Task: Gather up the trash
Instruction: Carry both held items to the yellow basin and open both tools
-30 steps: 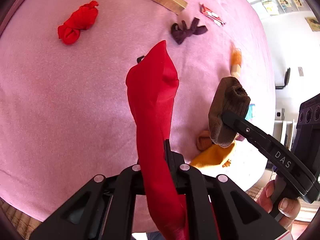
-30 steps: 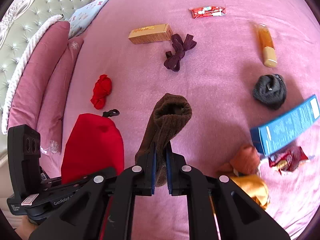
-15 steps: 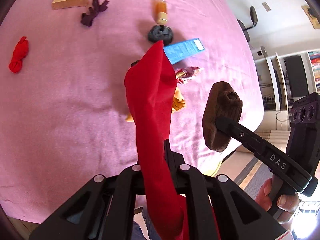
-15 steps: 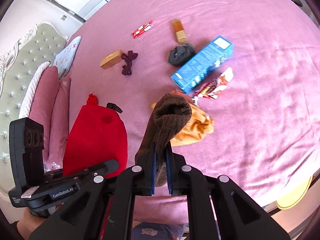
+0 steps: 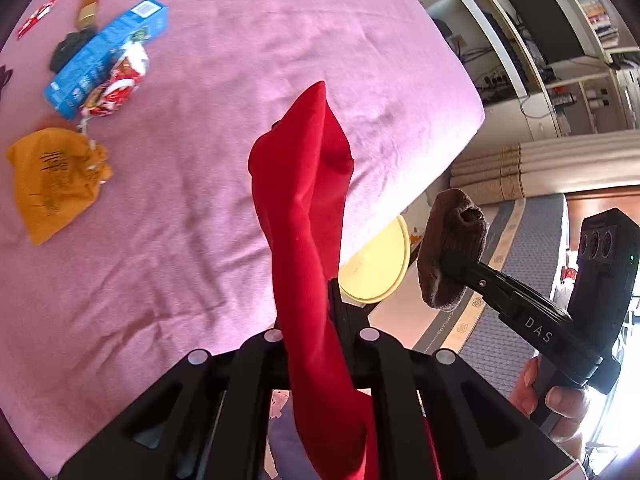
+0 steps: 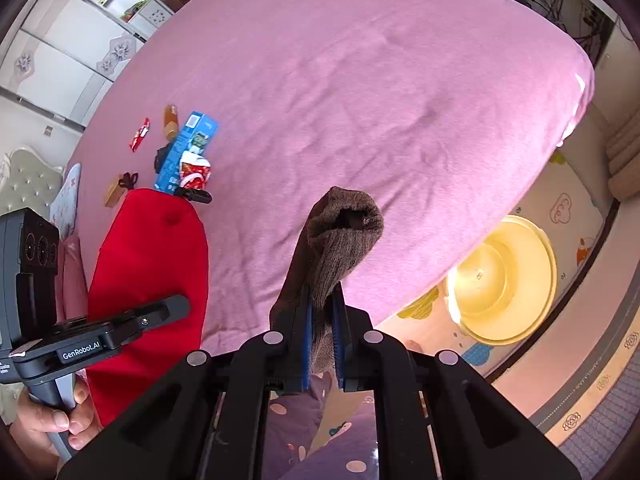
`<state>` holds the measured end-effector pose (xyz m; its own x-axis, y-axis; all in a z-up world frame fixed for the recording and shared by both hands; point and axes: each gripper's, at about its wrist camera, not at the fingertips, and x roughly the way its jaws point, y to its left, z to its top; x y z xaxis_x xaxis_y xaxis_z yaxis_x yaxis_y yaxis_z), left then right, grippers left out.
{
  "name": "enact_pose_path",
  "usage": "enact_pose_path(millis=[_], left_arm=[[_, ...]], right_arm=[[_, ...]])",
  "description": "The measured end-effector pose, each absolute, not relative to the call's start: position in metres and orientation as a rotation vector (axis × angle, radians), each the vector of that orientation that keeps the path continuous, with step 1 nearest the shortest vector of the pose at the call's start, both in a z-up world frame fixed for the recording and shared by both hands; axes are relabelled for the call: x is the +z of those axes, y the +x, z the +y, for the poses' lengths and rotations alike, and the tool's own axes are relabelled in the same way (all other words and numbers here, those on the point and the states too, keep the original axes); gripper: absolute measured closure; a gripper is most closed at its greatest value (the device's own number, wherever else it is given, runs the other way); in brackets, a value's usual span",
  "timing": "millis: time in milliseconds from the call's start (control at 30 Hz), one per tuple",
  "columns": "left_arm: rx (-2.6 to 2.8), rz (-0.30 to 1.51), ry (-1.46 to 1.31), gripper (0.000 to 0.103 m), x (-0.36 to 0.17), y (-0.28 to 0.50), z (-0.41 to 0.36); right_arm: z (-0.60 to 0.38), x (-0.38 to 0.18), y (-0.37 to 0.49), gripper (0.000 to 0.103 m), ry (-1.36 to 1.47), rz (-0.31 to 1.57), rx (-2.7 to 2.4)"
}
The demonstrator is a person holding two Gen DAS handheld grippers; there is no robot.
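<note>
My left gripper [image 5: 310, 300] is shut on a red sock [image 5: 304, 184] that stands up between its fingers; it also shows in the right wrist view [image 6: 152, 264]. My right gripper [image 6: 322, 308] is shut on a brown knitted sock [image 6: 340, 236], also seen in the left wrist view [image 5: 452, 252]. Both are held above the near edge of the pink bed [image 6: 360, 100]. A yellow basin [image 6: 504, 280] stands on the floor beside the bed, also visible in the left wrist view [image 5: 376, 268].
On the bed lie a blue box [image 5: 104, 56], a red-and-white wrapper [image 5: 116, 88], an orange bag [image 5: 52, 180], a black sock [image 5: 68, 48], an orange tube [image 5: 90, 6] and a red wrapper [image 5: 38, 16]. Shelves and a rug are at right.
Both grippers, still holding their socks, have swung right toward the bed's edge. The trash items have slid to the left of view and the yellow basin has come into sight.
</note>
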<state>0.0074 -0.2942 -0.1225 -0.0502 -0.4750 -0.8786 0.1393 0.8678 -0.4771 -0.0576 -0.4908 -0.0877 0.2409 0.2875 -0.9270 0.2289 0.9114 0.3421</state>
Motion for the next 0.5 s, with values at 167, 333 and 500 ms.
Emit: enact_pose_path(millis=[167, 333, 500], left_arm=[[-0.615, 1.585, -0.168, 0.096, -0.132, -0.003, -0.384], [-0.701, 1.615, -0.056, 0.096, -0.148, -0.015, -0.459], [-0.746, 1.636, 0.041, 0.096, -0.166, -0.021, -0.514]], right_arm=[[-0.567, -0.103, -0.094, 0.094, 0.53, 1.351, -0.075], [-0.625, -0.124, -0.117, 0.094, 0.571, 1.372, -0.145], [-0.669, -0.142, -0.131, 0.094, 0.59, 1.386, -0.173]])
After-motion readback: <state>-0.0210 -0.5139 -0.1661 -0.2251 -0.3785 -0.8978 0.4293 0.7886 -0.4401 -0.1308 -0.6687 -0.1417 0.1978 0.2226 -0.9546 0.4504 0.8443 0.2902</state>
